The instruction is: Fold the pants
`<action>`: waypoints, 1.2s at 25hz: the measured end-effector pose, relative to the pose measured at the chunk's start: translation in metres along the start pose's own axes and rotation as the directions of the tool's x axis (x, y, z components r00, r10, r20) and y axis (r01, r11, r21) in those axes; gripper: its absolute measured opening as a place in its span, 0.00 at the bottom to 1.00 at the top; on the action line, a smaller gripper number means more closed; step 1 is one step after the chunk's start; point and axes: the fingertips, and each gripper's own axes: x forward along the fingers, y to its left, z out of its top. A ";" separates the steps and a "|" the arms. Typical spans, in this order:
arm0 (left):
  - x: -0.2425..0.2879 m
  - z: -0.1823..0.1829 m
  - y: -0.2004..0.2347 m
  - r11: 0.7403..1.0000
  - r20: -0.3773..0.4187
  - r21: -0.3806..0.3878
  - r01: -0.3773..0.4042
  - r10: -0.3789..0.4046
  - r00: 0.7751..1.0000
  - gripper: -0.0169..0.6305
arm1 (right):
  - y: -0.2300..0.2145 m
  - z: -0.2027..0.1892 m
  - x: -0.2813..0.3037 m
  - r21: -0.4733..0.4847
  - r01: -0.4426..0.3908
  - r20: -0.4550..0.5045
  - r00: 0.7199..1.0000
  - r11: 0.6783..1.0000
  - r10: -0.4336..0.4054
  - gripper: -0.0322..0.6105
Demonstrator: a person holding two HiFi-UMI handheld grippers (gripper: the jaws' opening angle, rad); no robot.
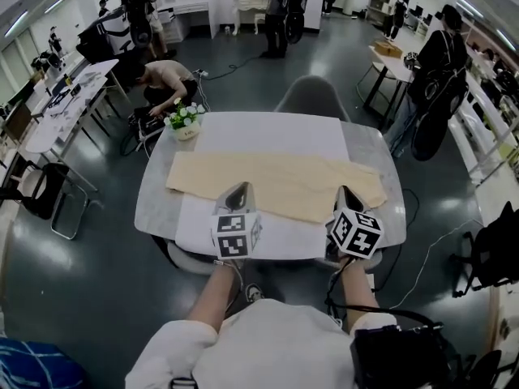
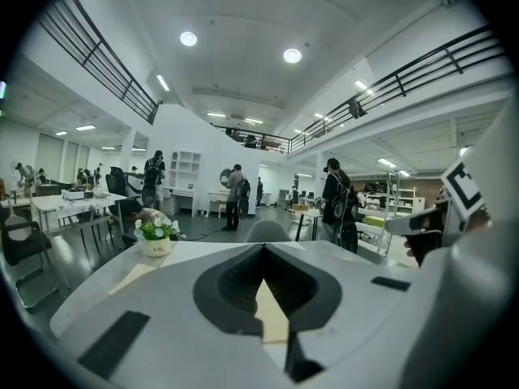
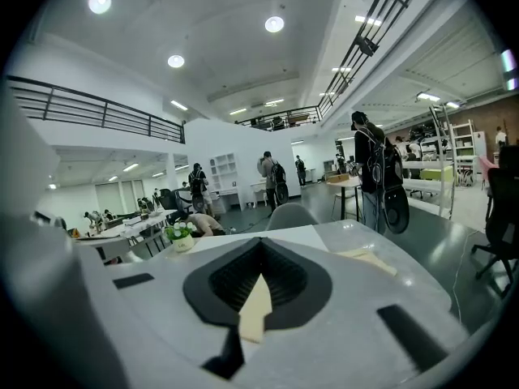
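Beige pants (image 1: 284, 181) lie spread left to right across the table (image 1: 158, 193). My left gripper (image 1: 240, 188) sits at their near edge, left of centre, and my right gripper (image 1: 347, 193) at the near edge further right. In the left gripper view the jaws of the left gripper (image 2: 263, 254) are closed with a strip of beige cloth (image 2: 272, 314) pinched between them. The right gripper view shows the same: the right gripper (image 3: 261, 245) is shut on a beige fold (image 3: 255, 306). A far corner of the pants (image 3: 369, 258) lies flat on the table.
A small pot of flowers (image 1: 185, 121) stands at the table's far left corner. A grey chair (image 1: 312, 96) is pushed in at the far side. Several people stand or crouch beyond, and desks (image 1: 61, 108) line the left.
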 end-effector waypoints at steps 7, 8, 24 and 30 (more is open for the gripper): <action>0.058 0.001 0.030 1.000 -0.027 0.002 0.020 -0.020 0.999 0.03 | 0.008 0.005 0.057 -0.010 0.021 -0.027 0.999 1.000 -0.021 0.04; 0.064 0.000 0.033 1.000 -0.032 -0.007 0.019 -0.019 0.999 0.03 | 0.007 0.004 0.062 -0.014 0.023 -0.035 0.999 1.000 -0.023 0.04; 0.126 -0.025 0.008 0.996 -0.101 -0.079 0.038 -0.046 0.994 0.03 | -0.037 0.000 0.106 -0.028 0.056 -0.102 0.993 0.998 -0.059 0.04; 0.161 -0.035 -0.056 0.985 -0.133 -0.069 0.159 -0.167 0.977 0.03 | -0.106 -0.004 0.083 0.006 0.182 -0.108 0.978 0.983 -0.180 0.04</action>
